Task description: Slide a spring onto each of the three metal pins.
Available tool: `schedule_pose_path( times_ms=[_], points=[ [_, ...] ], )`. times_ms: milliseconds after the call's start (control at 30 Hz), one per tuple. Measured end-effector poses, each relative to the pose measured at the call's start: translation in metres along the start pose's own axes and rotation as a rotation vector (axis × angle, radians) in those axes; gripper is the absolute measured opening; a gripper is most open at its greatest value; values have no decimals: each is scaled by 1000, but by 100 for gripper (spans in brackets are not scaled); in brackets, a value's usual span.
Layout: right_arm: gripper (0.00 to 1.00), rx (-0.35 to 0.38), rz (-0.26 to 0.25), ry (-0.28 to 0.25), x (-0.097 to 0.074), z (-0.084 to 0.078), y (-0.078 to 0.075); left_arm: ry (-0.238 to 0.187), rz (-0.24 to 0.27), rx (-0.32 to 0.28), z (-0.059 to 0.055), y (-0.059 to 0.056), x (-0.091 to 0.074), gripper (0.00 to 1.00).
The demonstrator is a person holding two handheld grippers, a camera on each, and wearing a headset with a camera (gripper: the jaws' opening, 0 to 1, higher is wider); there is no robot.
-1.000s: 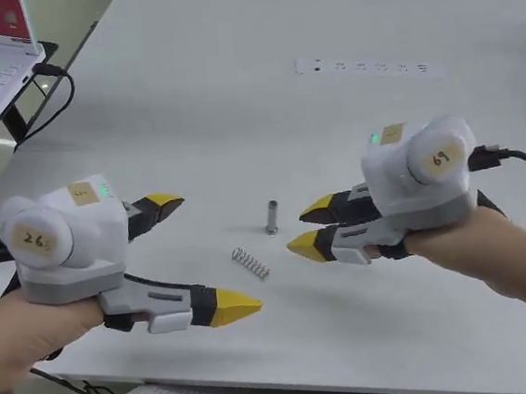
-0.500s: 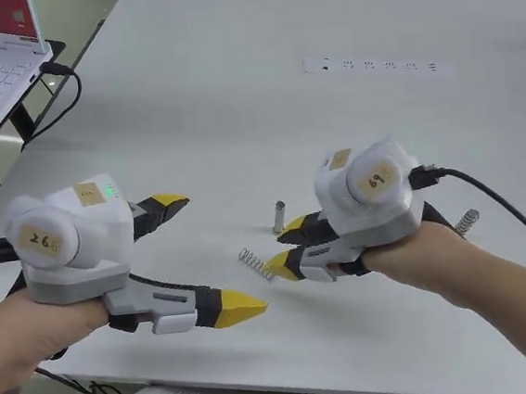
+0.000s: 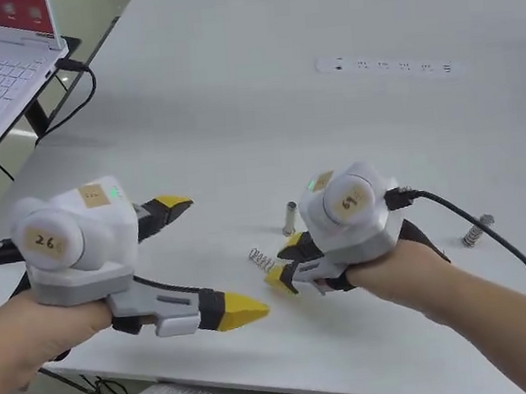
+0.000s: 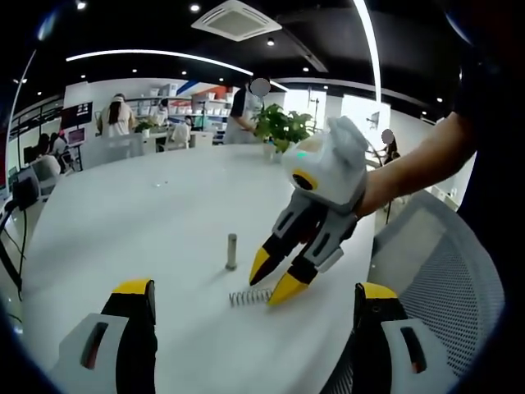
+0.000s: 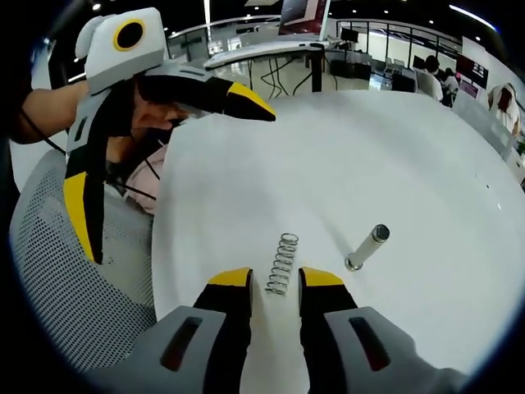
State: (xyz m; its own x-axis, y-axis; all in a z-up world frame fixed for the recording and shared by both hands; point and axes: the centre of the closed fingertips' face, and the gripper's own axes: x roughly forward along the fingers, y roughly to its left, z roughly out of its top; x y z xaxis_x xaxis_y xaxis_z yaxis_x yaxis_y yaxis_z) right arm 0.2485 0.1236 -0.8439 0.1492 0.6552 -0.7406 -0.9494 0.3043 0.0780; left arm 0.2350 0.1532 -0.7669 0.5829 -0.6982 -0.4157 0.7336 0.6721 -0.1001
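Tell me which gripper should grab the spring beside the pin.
Right. The right gripper points at the spring, tips flanking its near end beside the pin; the left gripper hangs wide open, farther back.

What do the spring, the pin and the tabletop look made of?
Spring: thin coiled wire, probably bare steel by its grey glint. Pin: solid-looking metal, smooth satin silver with a bright highlight along it. Tabletop: matte white, likely laminate; soft diffuse reflections, no grain.

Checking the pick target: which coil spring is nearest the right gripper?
The metal coil spring at the right gripper, beside the upright metal pin; the other spring lies far off.
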Motion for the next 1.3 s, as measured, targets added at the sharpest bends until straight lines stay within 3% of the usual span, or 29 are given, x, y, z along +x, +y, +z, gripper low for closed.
schedule_pose_path(
  times_ms=[533,700,1000,1300],
  points=[
    [9,-19,-12,54,9,-7,-4,-1,7,-2,0,4,-4,98],
    [8,-89,-30,61,7,-9,-4,3,3,0,0,3,-3,98],
    [7,-67,-13,17,-19,-11,0,10,-15,7,0,-3,2,98],
    [7,-84,-32,-21,-51,-11,-5,21,-81,13,1,-20,14,93]
  ],
)
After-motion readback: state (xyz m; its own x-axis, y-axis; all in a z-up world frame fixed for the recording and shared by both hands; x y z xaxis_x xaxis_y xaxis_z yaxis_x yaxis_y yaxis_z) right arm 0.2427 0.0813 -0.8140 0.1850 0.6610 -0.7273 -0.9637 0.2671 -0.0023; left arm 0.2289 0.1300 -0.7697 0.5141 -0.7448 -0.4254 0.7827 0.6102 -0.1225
